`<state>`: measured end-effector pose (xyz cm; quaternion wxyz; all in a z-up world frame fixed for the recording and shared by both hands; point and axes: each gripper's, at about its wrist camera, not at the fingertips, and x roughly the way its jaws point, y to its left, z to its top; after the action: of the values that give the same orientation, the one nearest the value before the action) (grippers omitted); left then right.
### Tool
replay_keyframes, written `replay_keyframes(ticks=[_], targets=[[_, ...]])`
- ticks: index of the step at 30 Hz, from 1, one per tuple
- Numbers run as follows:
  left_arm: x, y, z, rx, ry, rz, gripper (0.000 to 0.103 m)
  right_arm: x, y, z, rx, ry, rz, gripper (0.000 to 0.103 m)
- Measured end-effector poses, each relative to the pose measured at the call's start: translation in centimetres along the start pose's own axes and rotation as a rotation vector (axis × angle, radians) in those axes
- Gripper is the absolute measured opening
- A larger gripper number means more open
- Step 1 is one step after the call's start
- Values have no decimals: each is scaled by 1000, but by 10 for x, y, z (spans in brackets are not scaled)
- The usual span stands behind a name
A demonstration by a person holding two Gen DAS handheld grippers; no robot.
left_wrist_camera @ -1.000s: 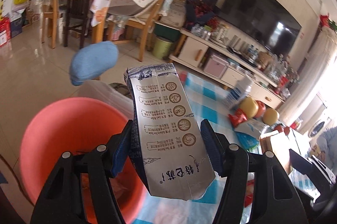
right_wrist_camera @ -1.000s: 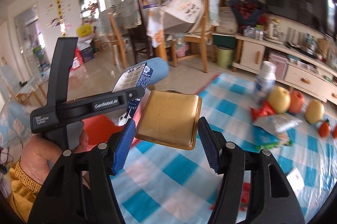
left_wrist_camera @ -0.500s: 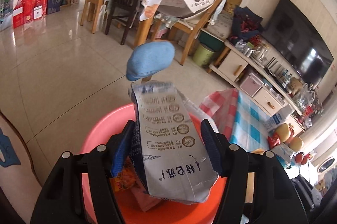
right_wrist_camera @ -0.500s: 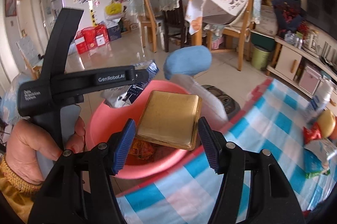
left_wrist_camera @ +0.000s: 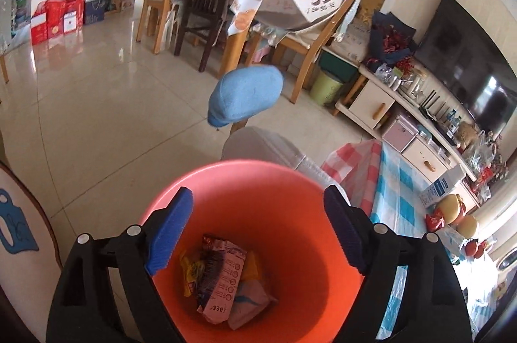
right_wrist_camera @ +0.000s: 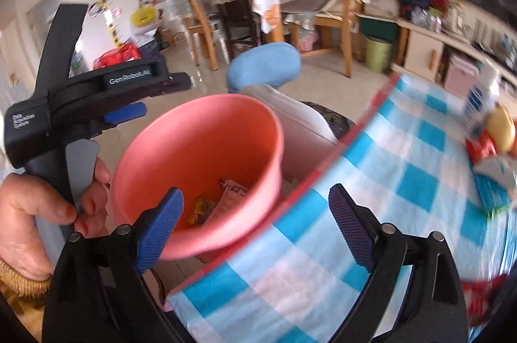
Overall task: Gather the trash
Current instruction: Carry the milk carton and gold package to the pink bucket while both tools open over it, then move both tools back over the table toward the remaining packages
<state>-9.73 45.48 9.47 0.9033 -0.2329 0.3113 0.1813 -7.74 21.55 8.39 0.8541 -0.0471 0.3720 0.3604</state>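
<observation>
The left hand-held gripper (left_wrist_camera: 258,226) is hovering over the round orange-pink plastic bucket (left_wrist_camera: 290,181), its jaws just having been opening, nothing between them. The crumpled printed snack wrappers (left_wrist_camera: 226,281) are lying at the bucket's bottom. The right hand-held gripper (right_wrist_camera: 255,220) is gaping wide and empty above the blue-and-white checked cloth-covered surface (right_wrist_camera: 404,188), beside the bucket.

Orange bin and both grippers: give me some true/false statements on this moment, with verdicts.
1. The left gripper is open with nothing between its fingers. True.
2. The orange bin is empty. False: wrappers lie at its bottom.
3. The right gripper clamps a gold box. False: its jaws stand open, empty.
4. The bin stands beside the checked tablecloth, not on it. True.
</observation>
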Motion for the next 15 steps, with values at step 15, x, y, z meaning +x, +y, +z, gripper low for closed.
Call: replay_keyframes(ticks=[15], targets=[[-34, -45, 2, 90, -193, -78, 85, -59, -23, -36, 18, -43, -109, 95]])
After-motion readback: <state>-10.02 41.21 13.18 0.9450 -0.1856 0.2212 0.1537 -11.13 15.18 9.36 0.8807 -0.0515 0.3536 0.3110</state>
